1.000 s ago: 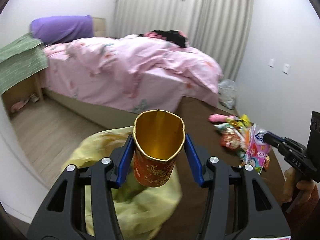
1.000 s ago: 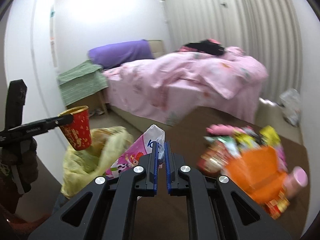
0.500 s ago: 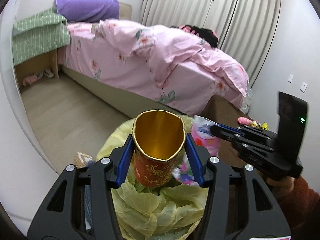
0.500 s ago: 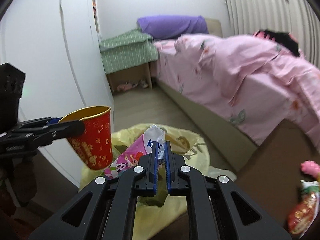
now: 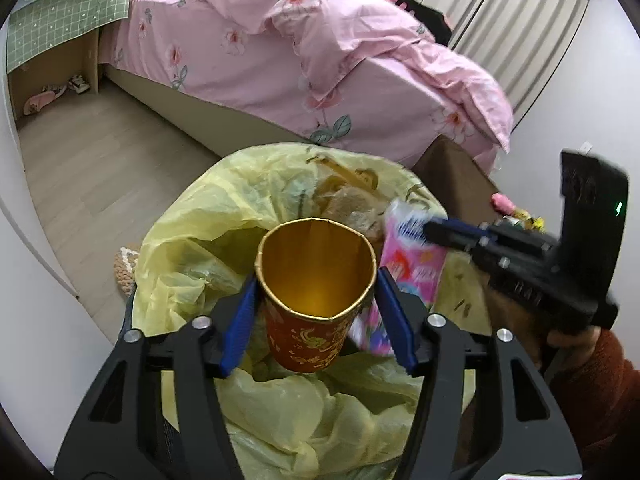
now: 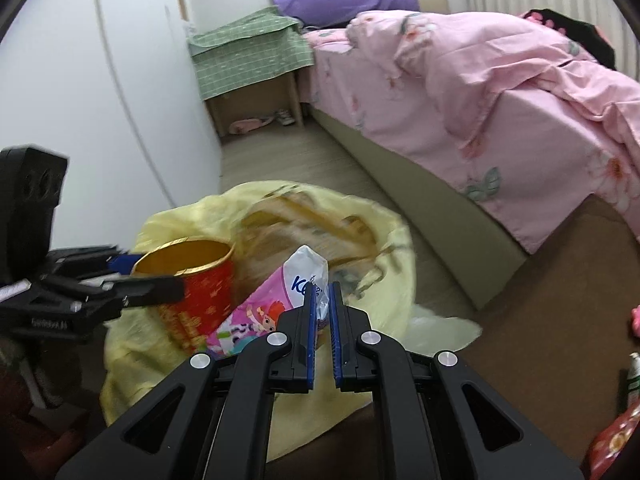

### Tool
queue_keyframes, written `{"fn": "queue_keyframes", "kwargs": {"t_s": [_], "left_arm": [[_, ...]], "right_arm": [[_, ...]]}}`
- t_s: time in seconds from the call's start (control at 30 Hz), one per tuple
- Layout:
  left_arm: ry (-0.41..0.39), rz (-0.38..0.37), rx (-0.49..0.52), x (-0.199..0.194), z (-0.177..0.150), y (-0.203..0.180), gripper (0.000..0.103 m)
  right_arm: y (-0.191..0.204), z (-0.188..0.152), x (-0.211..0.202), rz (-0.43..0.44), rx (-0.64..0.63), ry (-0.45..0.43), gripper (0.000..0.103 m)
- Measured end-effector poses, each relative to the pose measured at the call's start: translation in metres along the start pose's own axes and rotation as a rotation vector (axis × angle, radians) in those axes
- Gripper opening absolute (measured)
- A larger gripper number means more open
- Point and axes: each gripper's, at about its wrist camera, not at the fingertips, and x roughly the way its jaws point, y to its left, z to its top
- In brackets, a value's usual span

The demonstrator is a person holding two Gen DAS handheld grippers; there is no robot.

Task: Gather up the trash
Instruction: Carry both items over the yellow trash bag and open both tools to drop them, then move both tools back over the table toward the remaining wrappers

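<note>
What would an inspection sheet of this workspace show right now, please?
Surface: brown table beside the bag.
Job's things: red paper cup and pink tissue pack over the open yellow trash bag.
Clutter: snack wrappers on the table.
Grippers: left hand-held gripper jaws have just been opening, cup between them; right hand-held gripper shut on the tissue pack.
Cables: nothing seen.
Surroundings: bed with pink bedding, wooden floor.

bag's (image 5: 192, 216) depths behind cup (image 5: 316, 280)
</note>
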Motion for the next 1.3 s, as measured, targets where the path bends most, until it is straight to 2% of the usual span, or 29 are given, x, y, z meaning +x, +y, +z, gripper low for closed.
{"fn": "queue_keyframes", "kwargs": {"t_s": [0.1,0.17,0.23,0.3,0.47,0.57,0.63,0.7,0.87,1.0,1.03,1.1,1.2,1.3], "left_arm": [[-0.028,-0.031,-0.017,-0.011,0.008,0.003,0.063],[-0.065,-0.030,-0.024,-0.022,0.014,0.004,0.074],[-0.094,-0.021,-0.015,-0.029,0.020,0.001,0.079],[-0.117,-0.020,-0.005,-0.035,0.024,-0.002,0.079],[-0.110,-0.012,-0.020,-0.038,0.028,-0.011,0.079],[-0.124,0.012,-0.004,-0.037,0.028,-0.026,0.080],[-0.097,-0.002,-0.005,-0.031,0.027,-0.039,0.079],[-0.064,-0.020,0.009,-0.022,0.027,-0.056,0.080],[0.016,-0.139,0.066,0.011,0.020,-0.115,0.080],[0.033,-0.121,0.174,0.037,0.011,-0.174,0.080],[0.047,-0.120,0.185,0.042,0.010,-0.185,0.080],[0.083,-0.123,0.196,0.056,0.004,-0.210,0.080],[0.096,-0.147,0.257,0.073,-0.007,-0.246,0.080],[0.096,-0.184,0.350,0.085,-0.018,-0.275,0.079]], "right_arm": [[-0.002,0.001,0.001,0.017,0.027,-0.001,0.012],[-0.003,0.001,-0.003,0.012,0.040,-0.018,0.036],[-0.003,0.001,-0.013,0.023,0.045,-0.049,0.044],[-0.002,0.001,-0.021,0.011,0.049,-0.057,0.044],[-0.013,-0.010,-0.053,-0.046,0.104,-0.086,0.044],[-0.022,-0.026,-0.078,-0.102,0.138,-0.106,0.045],[-0.031,-0.042,-0.096,-0.149,0.173,-0.116,0.046],[-0.039,-0.057,-0.109,-0.189,0.198,-0.119,0.049],[-0.064,-0.108,-0.156,-0.307,0.321,-0.136,0.051],[-0.081,-0.152,-0.199,-0.434,0.406,-0.161,0.054],[-0.086,-0.163,-0.209,-0.460,0.433,-0.166,0.058],[-0.095,-0.184,-0.228,-0.497,0.482,-0.189,0.059],[-0.110,-0.213,-0.254,-0.511,0.547,-0.222,0.068],[-0.122,-0.233,-0.272,-0.531,0.589,-0.234,0.069]]}}
